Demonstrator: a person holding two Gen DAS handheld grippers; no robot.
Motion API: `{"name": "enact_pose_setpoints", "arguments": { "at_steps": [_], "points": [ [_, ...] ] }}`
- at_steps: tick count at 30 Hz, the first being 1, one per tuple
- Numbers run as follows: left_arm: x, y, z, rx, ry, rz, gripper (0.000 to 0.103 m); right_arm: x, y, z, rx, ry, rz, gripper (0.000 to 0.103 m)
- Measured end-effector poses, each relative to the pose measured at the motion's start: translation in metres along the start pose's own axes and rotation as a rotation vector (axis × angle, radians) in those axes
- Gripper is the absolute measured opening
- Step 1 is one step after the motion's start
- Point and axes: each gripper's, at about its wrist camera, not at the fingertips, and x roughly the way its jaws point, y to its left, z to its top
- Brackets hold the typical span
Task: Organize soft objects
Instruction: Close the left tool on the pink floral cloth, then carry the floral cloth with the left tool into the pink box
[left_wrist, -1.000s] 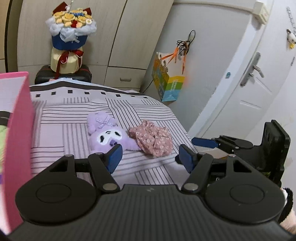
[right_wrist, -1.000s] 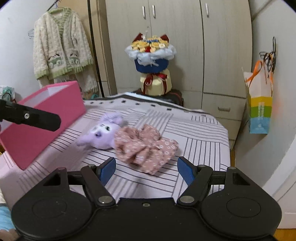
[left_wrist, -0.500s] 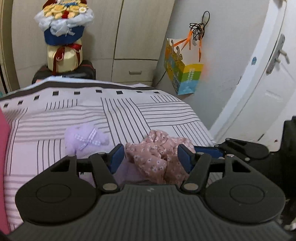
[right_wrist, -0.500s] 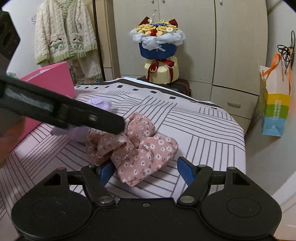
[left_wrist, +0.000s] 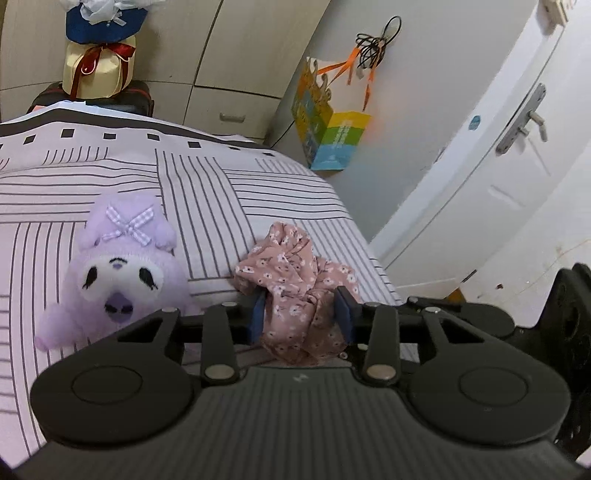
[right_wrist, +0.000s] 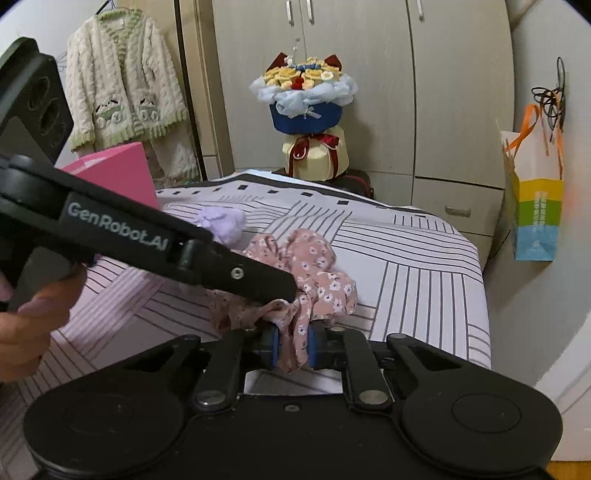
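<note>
Both grippers pinch the pink floral cloth (left_wrist: 295, 295) on the striped bed (left_wrist: 221, 192): the left gripper (left_wrist: 301, 314) holds a wide bunch between its fingers, the right gripper (right_wrist: 291, 345) a narrow fold. The purple plush (left_wrist: 118, 277) lies just left of the cloth.

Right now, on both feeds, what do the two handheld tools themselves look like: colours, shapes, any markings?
Both match: matte black plastic, a ribbed body, two round disc housings, silver pivot screws on jointed linkage arms. The left tool and right tool each have blue pads on the fingers. The left tool's side, seen from the right wrist, reads "GenRobot.AI" in white. A bare hand grips it; no cables visible.
</note>
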Motion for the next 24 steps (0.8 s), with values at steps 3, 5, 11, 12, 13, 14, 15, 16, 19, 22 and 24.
{"name": "enact_pose_setpoints", "arguments": {
  "at_steps": [3, 5, 11, 12, 13, 14, 15, 16, 19, 22, 24],
  "points": [
    [-0.012, -0.004, -0.006, -0.002, -0.008, -0.016, 0.038, -0.011, 0.011, -0.002, 0.0, -0.019, -0.019, 0.017],
    [-0.019, -0.005, -0.008, 0.0, -0.006, -0.02, 0.038, -0.017, 0.019, -0.002, 0.0, -0.022, -0.032, 0.017],
    [-0.043, -0.008, -0.018, 0.002, 0.013, -0.047, 0.038, -0.037, 0.037, -0.005, 0.032, -0.007, -0.018, 0.017],
    [-0.048, -0.008, -0.021, 0.004, 0.016, -0.05, 0.038, -0.041, 0.041, -0.005, 0.027, -0.004, -0.014, 0.018],
    [-0.053, -0.009, -0.023, 0.005, 0.019, -0.052, 0.038, -0.045, 0.045, -0.006, 0.022, -0.001, -0.011, 0.018],
    [-0.058, -0.009, -0.026, 0.004, 0.021, -0.055, 0.038, -0.049, 0.049, -0.007, 0.019, 0.002, -0.008, 0.018],
    [-0.064, -0.009, -0.028, -0.002, 0.019, -0.06, 0.038, -0.054, 0.054, -0.007, 0.017, 0.004, -0.004, 0.018],
    [-0.072, -0.01, -0.031, -0.011, 0.012, -0.068, 0.038, -0.059, 0.058, -0.008, 0.016, 0.005, 0.0, 0.018],
    [-0.095, -0.013, -0.039, -0.011, 0.002, -0.096, 0.038, -0.077, 0.071, -0.006, 0.031, 0.009, 0.003, 0.018],
    [-0.118, -0.016, -0.045, -0.01, 0.008, -0.114, 0.038, -0.096, 0.083, -0.005, 0.037, 0.015, 0.039, 0.018],
    [-0.132, -0.017, -0.049, -0.01, 0.012, -0.128, 0.038, -0.108, 0.093, -0.004, 0.012, 0.015, 0.052, 0.018]
  ]
}}
